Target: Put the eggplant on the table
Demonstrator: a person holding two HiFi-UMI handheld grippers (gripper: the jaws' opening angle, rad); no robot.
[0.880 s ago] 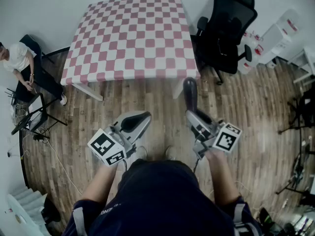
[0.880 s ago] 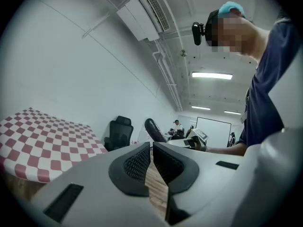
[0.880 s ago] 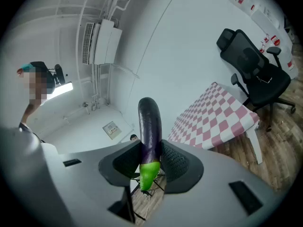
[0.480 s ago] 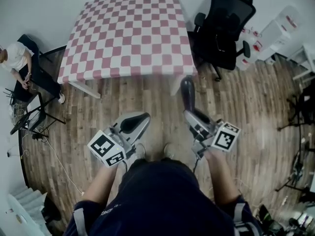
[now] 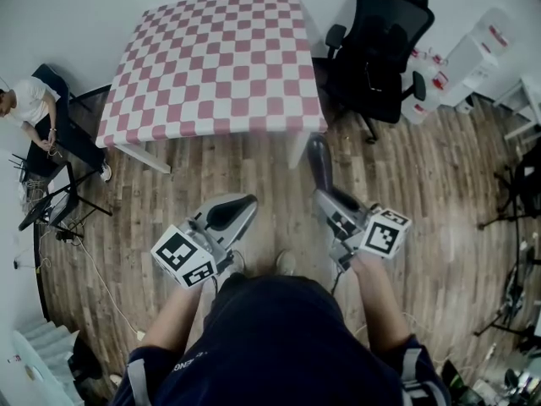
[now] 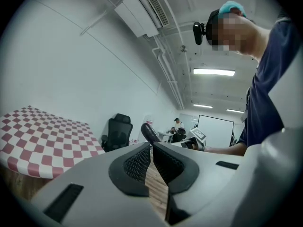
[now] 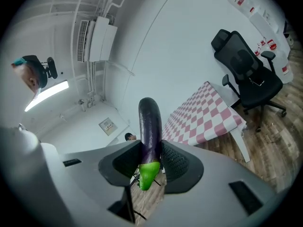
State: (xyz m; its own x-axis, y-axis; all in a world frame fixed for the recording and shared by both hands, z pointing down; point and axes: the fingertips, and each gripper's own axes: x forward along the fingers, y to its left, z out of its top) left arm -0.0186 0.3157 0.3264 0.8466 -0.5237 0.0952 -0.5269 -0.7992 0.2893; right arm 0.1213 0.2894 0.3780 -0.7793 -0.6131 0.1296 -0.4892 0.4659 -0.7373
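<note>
One eggplant | clamped in right claw | purple end jutting ahead

From the head view the dark purple eggplant shows only its upper length, its stem end buried in the grey right gripper; the pink-and-white checked table hides its own far legs; the seated person in white is clipped by the picture's edge; red labels on the white cabinets are too small to read.
</note>
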